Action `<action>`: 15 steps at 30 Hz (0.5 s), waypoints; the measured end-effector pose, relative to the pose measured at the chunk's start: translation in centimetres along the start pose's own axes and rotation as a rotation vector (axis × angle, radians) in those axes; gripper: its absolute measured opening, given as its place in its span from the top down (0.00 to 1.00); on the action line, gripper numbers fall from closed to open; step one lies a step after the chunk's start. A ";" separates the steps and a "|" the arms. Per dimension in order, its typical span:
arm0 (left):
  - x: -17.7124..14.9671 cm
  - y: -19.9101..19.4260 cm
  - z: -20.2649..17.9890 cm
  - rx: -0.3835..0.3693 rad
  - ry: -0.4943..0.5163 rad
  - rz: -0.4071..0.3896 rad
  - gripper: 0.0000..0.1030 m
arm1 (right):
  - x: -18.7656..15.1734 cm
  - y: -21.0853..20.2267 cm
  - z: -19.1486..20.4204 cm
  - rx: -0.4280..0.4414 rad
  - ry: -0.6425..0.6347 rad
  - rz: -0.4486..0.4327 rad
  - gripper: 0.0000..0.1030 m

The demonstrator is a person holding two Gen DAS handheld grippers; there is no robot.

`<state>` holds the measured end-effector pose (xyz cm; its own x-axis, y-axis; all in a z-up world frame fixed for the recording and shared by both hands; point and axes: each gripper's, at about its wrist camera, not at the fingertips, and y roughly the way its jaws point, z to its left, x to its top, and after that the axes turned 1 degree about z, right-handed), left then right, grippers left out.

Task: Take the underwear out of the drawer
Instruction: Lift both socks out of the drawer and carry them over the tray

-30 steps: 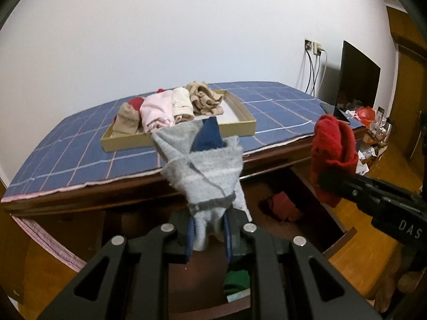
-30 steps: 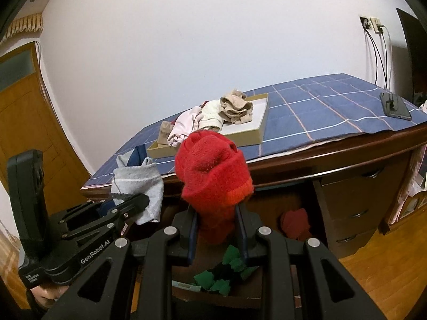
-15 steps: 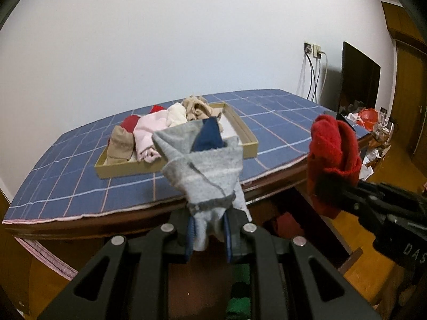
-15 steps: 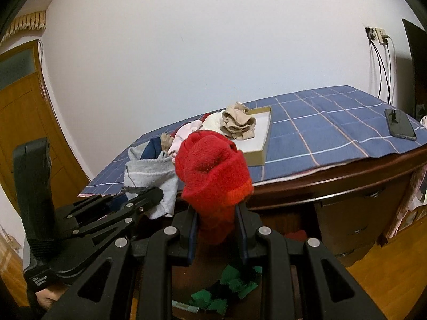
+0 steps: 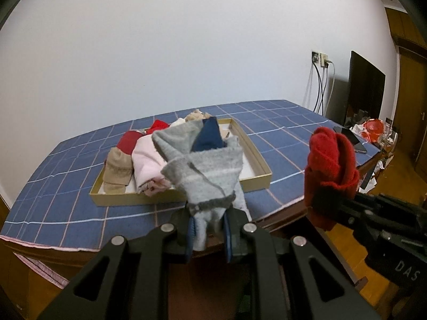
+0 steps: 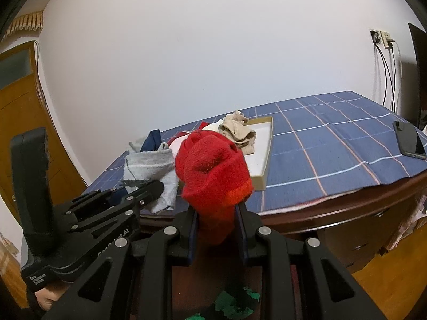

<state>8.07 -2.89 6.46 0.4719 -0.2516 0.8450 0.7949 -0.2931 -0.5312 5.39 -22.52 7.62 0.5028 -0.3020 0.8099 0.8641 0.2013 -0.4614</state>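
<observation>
While the left gripper [image 5: 207, 233] pinches a folded grey knit garment with a navy piece tucked inside [image 5: 205, 165], the right gripper [image 6: 216, 230] is clamped on a bundled red knit garment [image 6: 213, 178]. Both are held up in front of the worktop's blue checked cloth [image 5: 280, 122], just short of the shallow cardboard tray [image 5: 260, 160] holding more folded pink, beige and red pieces.
</observation>
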 end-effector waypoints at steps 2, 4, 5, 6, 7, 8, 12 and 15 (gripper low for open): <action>0.2 0.4 0.1 -0.007 -0.005 0.005 0.85 | 0.4 0.5 -0.1 -0.001 0.002 0.003 0.74; 0.4 0.9 0.2 -0.014 -0.012 0.009 0.85 | 0.8 1.0 -0.4 -0.005 0.005 0.005 0.74; 0.5 1.1 0.4 -0.017 -0.014 0.009 0.85 | 0.9 1.2 -0.5 -0.007 0.008 0.007 0.74; 0.6 1.2 0.5 -0.019 -0.017 0.008 0.85 | 1.1 1.4 -0.6 -0.008 0.010 0.008 0.74; 0.8 1.5 0.8 -0.019 -0.023 0.008 0.85 | 1.3 1.7 -0.7 -0.010 0.011 0.010 0.74; 0.9 1.6 1.1 -0.018 -0.029 0.009 0.85 | 1.5 2.1 -0.8 -0.012 0.012 0.012 0.74; 1.7 2.5 1.9 -0.019 -0.052 0.016 0.85 | 2.2 2.9 -1.0 -0.009 0.013 0.017 0.74; 2.5 3.0 2.0 -0.010 -0.044 0.009 0.85 | 2.8 3.8 -0.9 -0.004 0.008 0.020 0.74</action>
<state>12.40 -2.60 7.08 0.4950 -0.2139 0.8422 0.7870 -0.3005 -0.5389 10.11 -23.43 7.79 0.5202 -0.3058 0.7974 0.8539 0.2033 -0.4791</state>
